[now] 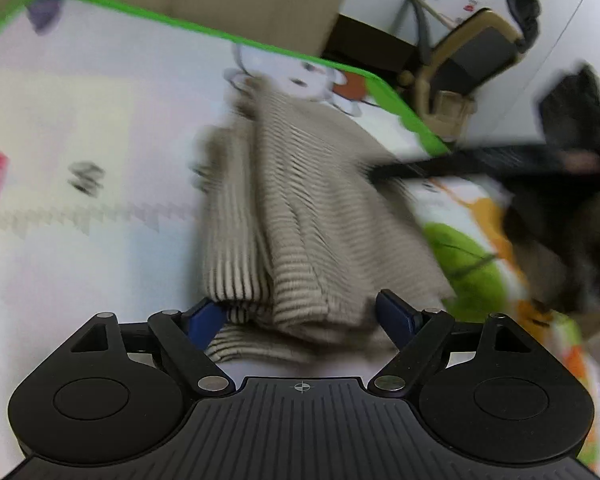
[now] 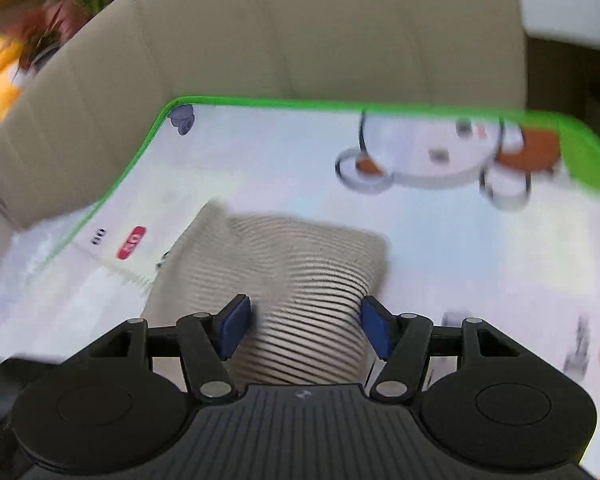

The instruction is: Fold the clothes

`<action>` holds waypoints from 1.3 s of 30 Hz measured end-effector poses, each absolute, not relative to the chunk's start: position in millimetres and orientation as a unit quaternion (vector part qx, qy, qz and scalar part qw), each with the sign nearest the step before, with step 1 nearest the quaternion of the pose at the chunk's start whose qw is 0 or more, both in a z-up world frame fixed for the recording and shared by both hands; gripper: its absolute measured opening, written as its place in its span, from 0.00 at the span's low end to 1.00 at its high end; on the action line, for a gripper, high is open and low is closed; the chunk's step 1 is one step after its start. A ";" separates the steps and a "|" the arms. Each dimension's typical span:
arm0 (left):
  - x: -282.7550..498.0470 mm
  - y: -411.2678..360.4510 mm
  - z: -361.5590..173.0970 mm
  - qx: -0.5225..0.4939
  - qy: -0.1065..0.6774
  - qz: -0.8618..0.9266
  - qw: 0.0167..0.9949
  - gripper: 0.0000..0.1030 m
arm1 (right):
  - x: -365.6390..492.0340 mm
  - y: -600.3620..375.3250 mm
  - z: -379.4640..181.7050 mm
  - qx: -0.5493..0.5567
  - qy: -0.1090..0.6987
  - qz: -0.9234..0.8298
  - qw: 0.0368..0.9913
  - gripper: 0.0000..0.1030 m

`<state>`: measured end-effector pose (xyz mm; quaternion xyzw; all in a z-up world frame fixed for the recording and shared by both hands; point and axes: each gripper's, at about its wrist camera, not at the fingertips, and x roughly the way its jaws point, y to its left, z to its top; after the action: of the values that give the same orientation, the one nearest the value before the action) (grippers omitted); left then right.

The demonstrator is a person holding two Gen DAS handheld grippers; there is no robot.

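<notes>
the mat [image 1: 100, 120] fills most of both views, white with cartoon prints and a green border along the top; a beige sofa [image 2: 300, 32] sits beyond that border.

the garment [image 1: 284, 216], a beige striped knit, lies on the mat at frame centre in the left wrist view, bunched into long folds running from the upper middle down to the bottom edge. in the right wrist view it occupies the lower centre.

left gripper [image 1: 300, 316]: jaws wide apart, near end of the knit lying between the blue pads [image 1: 204, 320], not clamped.

right gripper [image 2: 304, 328]: jaws standing part open, a hump of the knit between the pads; whether they press on it cannot be told through the blur. it also shows as a dark blurred bar at right of the left wrist view.

step in hand, by judgement: taking hold for a fold. seat each pad pair over a single edge layer, not the whole bunch. close fully before lifting. keep both grips level so the stripes stay parallel.
</notes>
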<state>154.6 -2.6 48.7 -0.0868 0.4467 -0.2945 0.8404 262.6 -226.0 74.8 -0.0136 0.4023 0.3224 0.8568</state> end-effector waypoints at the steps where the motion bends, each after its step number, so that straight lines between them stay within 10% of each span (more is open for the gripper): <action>1: 148.8 -10.9 47.7 -0.087 0.450 -0.314 0.832 0.83 | 263.7 -221.9 74.8 -0.034 0.394 0.324 0.859 0.59; 23: 132.2 15.3 56.2 -0.040 0.446 -0.127 0.885 0.79 | 101.8 -161.5 43.3 -0.345 0.195 0.377 0.837 0.76; 27: 125.9 10.2 63.7 -0.024 0.442 -0.129 0.887 0.80 | 110.9 -171.2 63.7 -0.351 0.170 0.360 0.847 0.38; 39: 130.8 3.6 65.7 -0.020 0.438 -0.132 0.889 0.80 | 83.6 -177.7 50.1 -0.414 0.179 0.426 0.784 0.37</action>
<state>130.8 3.6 65.7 -0.0205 0.4378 -0.1320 0.8891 83.6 -177.7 50.1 -0.4137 0.1793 0.4258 0.7845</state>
